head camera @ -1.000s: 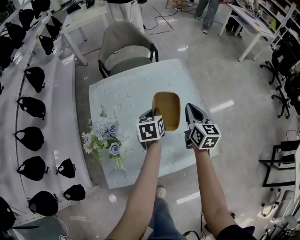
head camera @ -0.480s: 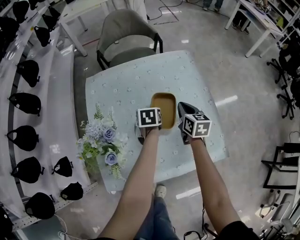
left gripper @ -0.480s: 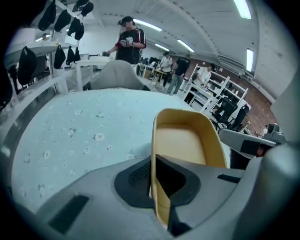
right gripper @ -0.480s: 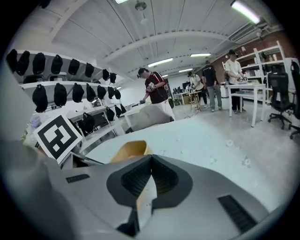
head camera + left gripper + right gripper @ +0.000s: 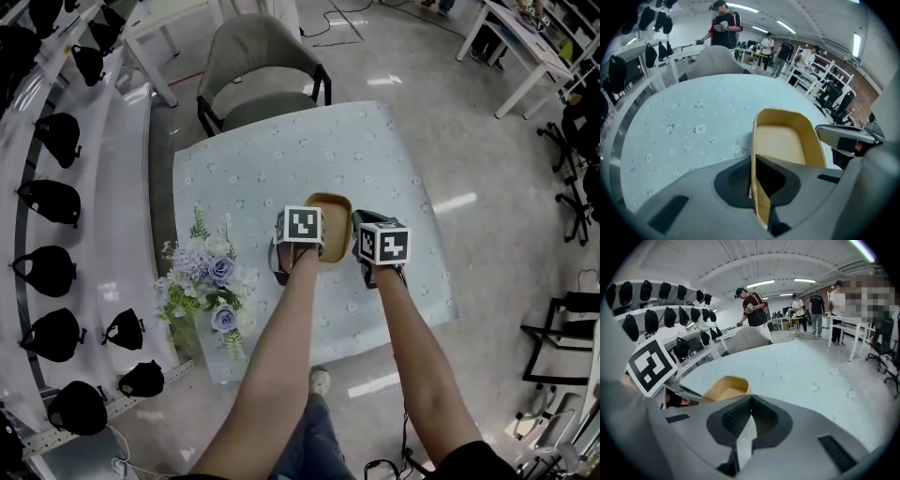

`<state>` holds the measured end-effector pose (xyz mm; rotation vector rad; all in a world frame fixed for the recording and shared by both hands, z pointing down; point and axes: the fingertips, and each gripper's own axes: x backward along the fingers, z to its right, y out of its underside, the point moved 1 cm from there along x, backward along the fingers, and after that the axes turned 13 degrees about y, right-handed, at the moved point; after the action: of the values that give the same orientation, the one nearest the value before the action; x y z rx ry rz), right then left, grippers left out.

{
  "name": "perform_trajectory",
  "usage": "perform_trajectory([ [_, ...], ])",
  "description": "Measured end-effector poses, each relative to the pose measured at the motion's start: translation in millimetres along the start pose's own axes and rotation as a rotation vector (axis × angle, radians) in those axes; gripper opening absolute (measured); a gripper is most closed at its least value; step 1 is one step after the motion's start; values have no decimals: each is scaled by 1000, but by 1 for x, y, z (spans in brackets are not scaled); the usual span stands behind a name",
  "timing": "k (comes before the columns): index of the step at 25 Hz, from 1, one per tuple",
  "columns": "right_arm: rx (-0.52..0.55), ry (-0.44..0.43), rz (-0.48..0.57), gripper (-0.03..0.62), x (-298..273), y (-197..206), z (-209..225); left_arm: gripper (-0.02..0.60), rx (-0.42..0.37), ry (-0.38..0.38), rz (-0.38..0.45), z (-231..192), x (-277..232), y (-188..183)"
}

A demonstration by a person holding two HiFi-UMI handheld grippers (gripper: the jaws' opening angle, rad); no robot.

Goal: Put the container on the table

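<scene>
A yellow oblong container (image 5: 335, 211) is over the near right part of the table (image 5: 272, 159) with a flowered cloth. My left gripper (image 5: 307, 225) is shut on its left wall: in the left gripper view the wall (image 5: 780, 140) runs between the jaws of the left gripper (image 5: 752, 159). I cannot tell whether the container's bottom touches the cloth. My right gripper (image 5: 364, 225) is close beside its right side, shut with nothing in it. The right gripper view shows the right gripper (image 5: 751, 401) with the container (image 5: 724, 386) just to its left.
A bunch of pale blue flowers (image 5: 211, 281) lies near the table's left edge. A grey chair (image 5: 262, 75) stands at the far side. Shelves with black caps (image 5: 56, 197) run along the left. Several people stand far off in the room (image 5: 752, 305).
The container and both grippers have sunk toward the table and look smaller in the head view. The right gripper has closed in on the container's right side.
</scene>
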<state>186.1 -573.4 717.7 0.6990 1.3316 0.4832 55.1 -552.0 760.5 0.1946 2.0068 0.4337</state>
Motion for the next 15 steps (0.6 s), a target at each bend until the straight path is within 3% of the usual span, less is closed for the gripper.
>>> perform_trajectory([
  [8, 3, 15, -37, -2, -3, 13, 3, 9, -55, 6, 15, 1, -6, -3],
  [11, -9, 10, -35, -2, -1, 14, 3, 11, -37, 25, 13, 2, -5, 0],
  [15, -2, 21, -36, -2, 2, 15, 6, 66, -28, 39, 34, 3, -2, -1],
])
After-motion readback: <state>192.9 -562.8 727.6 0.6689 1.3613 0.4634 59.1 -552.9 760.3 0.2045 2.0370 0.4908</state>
